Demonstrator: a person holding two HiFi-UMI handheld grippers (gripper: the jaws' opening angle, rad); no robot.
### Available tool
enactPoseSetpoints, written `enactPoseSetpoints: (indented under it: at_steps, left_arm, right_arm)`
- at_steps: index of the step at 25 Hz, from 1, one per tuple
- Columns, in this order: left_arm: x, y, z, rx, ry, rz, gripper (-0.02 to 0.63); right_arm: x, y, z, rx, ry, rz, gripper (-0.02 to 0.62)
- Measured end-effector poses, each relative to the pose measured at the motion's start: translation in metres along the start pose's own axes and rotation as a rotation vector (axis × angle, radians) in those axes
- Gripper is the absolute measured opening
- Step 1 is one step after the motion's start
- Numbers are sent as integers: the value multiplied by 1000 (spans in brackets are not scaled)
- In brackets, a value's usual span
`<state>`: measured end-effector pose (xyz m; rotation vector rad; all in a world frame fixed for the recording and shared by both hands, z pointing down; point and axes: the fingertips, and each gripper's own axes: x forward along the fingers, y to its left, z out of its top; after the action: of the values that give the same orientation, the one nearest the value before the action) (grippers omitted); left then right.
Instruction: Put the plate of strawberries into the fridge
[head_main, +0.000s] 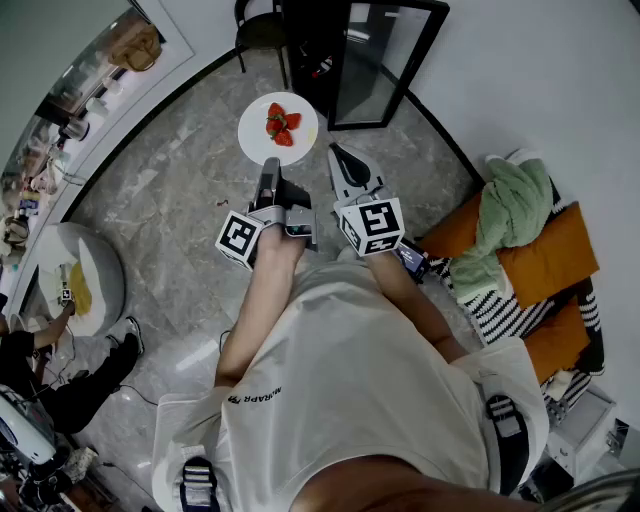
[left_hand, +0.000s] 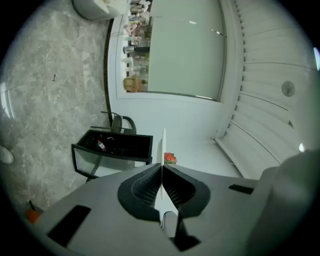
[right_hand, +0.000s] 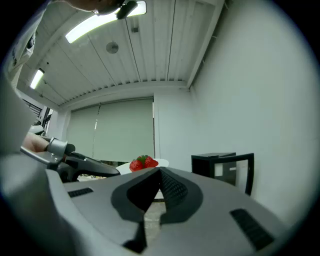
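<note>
A white plate (head_main: 262, 137) with three red strawberries (head_main: 281, 124) hangs above the grey marble floor, ahead of me. My left gripper (head_main: 268, 168) is shut on its near rim. In the left gripper view the plate (left_hand: 163, 145) stands edge-on between the jaws, a strawberry (left_hand: 170, 158) beside it. My right gripper (head_main: 343, 160) is just right of the plate, shut and holding nothing. Its own view shows the strawberries (right_hand: 143, 163) just past its tips (right_hand: 159, 173). The small black fridge (head_main: 372, 62) stands beyond the plate against the wall with its glass door open, and it also shows as the fridge (left_hand: 114, 149) and the fridge (right_hand: 223, 167).
A dark chair (head_main: 258, 30) stands left of the fridge. Orange and striped cushions with a green cloth (head_main: 512, 212) lie on the right. A round white table (head_main: 92, 278) and a seated person (head_main: 60, 375) are on the left. White walls close in behind the fridge.
</note>
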<state>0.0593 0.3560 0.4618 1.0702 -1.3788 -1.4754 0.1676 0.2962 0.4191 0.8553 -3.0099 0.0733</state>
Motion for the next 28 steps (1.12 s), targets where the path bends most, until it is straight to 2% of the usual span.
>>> enactPoseSetpoints:
  at_steps: [24, 28]
  left_arm:
    - [16, 11, -6, -4, 3, -3, 11]
    - [39, 16, -21, 14, 0, 4, 11]
  right_arm:
    - [9, -13, -7, -2, 10, 8, 12]
    - [18, -42, -7, 4, 1, 13, 12]
